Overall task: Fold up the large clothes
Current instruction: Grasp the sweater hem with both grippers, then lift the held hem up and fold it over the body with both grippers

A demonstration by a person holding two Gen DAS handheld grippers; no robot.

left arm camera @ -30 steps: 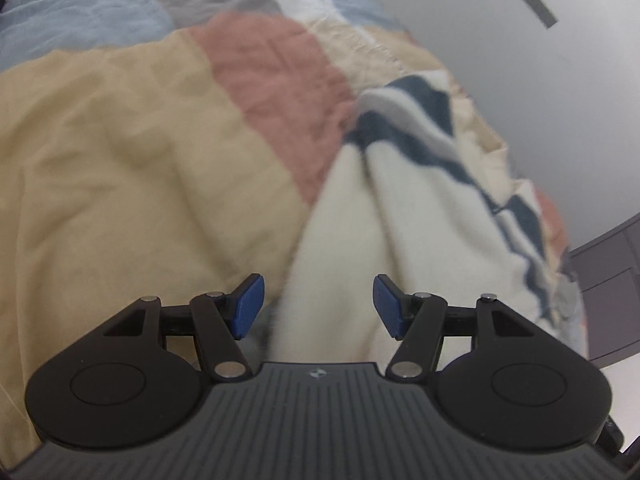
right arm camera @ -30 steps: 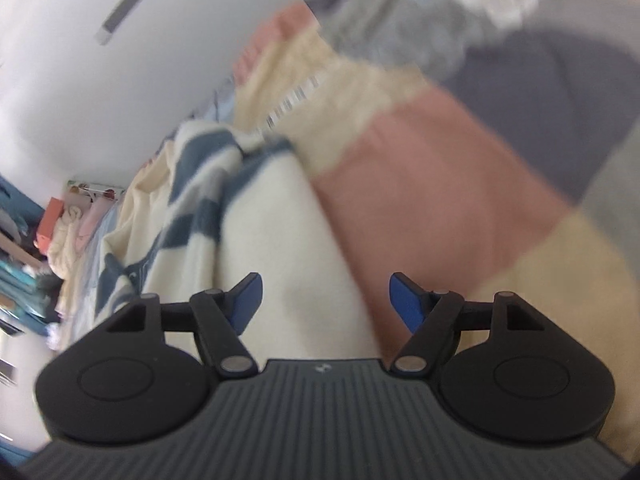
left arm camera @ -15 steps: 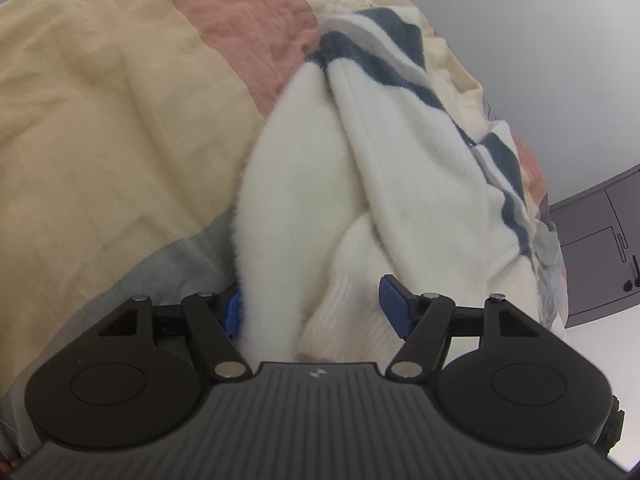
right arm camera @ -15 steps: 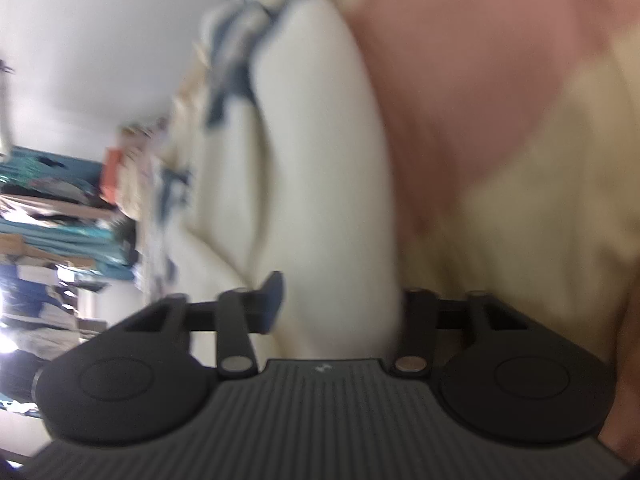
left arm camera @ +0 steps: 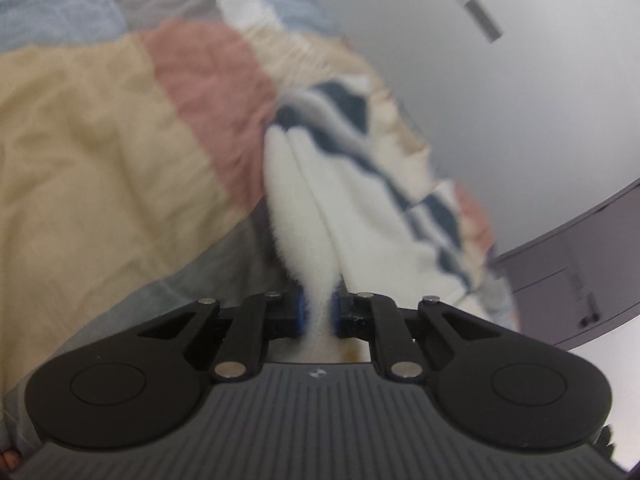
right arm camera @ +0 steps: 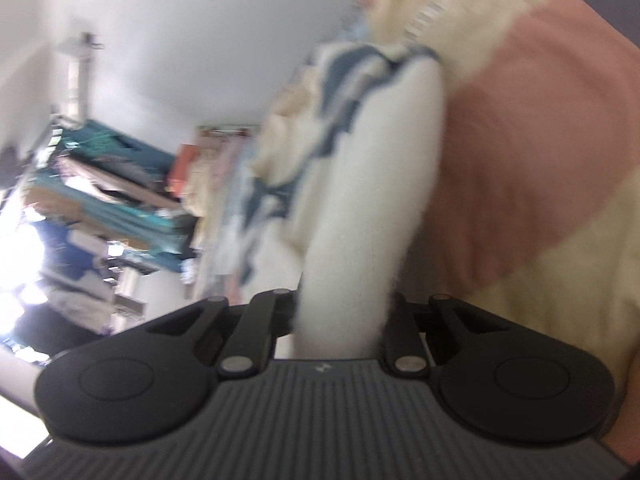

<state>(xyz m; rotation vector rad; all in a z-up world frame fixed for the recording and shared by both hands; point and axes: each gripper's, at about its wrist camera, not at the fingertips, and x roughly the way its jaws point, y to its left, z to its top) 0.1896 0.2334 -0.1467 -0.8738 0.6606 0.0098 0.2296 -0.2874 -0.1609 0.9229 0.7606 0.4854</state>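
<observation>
Left tool (left arm camera: pixel 318 312) and right tool (right arm camera: pixel 340 316), open a second ago, now pinch the cream sweater (left arm camera: pixel 360 208) (right still closing) above the bed (left arm camera: pixel 100 140), ready for folding.

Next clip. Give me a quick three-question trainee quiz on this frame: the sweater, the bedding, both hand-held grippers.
1. True or false: the left hand-held gripper is shut on a fold of the cream sweater.
2. What does the sweater lie on? A) a bare wooden floor B) a patchwork quilt C) a metal rack
3. What shows between the fingers of the right hand-held gripper?

Key:
1. True; its blue pads pinch the fuzzy cream fabric.
2. B; blocks of tan, pink, grey and blue.
3. A thick bunch of the same sweater; the jaws are closing on it.
</observation>
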